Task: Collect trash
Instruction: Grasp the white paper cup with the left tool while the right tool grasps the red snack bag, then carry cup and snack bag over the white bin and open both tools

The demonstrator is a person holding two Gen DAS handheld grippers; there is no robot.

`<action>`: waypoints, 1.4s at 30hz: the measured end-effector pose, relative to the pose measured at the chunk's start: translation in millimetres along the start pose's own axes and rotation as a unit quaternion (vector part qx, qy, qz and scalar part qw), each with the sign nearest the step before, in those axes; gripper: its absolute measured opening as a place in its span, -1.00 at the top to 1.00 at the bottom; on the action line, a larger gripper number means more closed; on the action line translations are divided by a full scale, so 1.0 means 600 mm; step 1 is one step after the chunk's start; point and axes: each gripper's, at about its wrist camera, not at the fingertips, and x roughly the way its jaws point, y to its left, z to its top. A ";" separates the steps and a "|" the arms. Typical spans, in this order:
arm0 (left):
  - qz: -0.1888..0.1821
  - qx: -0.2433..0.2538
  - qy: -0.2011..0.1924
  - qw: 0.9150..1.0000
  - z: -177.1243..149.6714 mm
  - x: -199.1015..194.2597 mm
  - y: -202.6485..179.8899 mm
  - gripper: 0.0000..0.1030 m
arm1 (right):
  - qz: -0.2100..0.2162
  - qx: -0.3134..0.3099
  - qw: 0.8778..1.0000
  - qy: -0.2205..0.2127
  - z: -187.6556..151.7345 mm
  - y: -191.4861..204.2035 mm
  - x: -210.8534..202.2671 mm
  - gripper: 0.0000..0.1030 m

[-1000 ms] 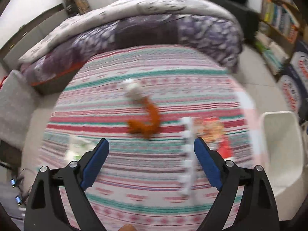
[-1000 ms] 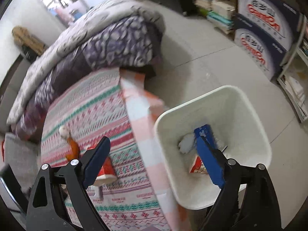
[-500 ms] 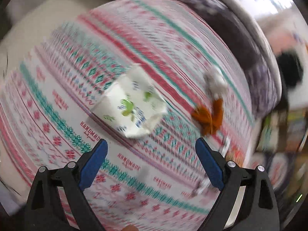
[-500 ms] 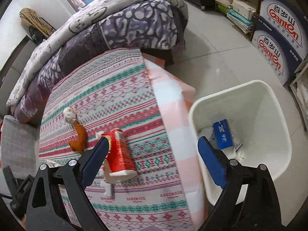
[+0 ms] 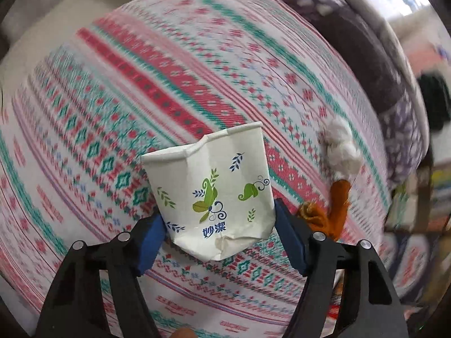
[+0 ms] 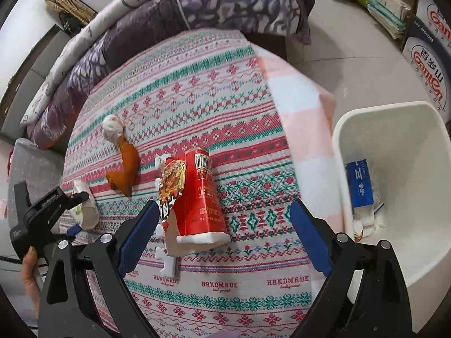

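Observation:
A crumpled white paper cup (image 5: 214, 186) with green leaf prints lies on the striped bedspread (image 5: 169, 90). My left gripper (image 5: 220, 239) points down over it. Its jaws are closing, and the blue pads (image 5: 287, 233) meet the cup's lower sides. The right wrist view shows a red instant-noodle cup (image 6: 200, 194) lying on its side over a white plastic strip (image 6: 167, 262). My right gripper (image 6: 224, 239) hangs open just above, the red cup near its left pad. An orange scrap (image 6: 125, 169) with a white tissue wad (image 6: 112, 126) lies further left.
A white trash bin (image 6: 417, 146) stands on the floor right of the bed, a blue packet (image 6: 360, 183) and paper inside. A purple quilt (image 6: 197, 2) is piled at the bed's far end. Boxes and books line the right wall. A hand (image 6: 28, 270) holds the left gripper.
My left gripper rolled and dropped onto the paper cup, and its jaws narrowed around it. My right gripper swung from over the bin to over the red cup on the bed.

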 end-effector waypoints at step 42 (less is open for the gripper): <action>0.023 0.238 -0.175 0.955 -0.106 -0.168 -0.167 -0.38 | 0.021 -0.057 0.992 -0.107 0.000 0.036 -0.102 0.10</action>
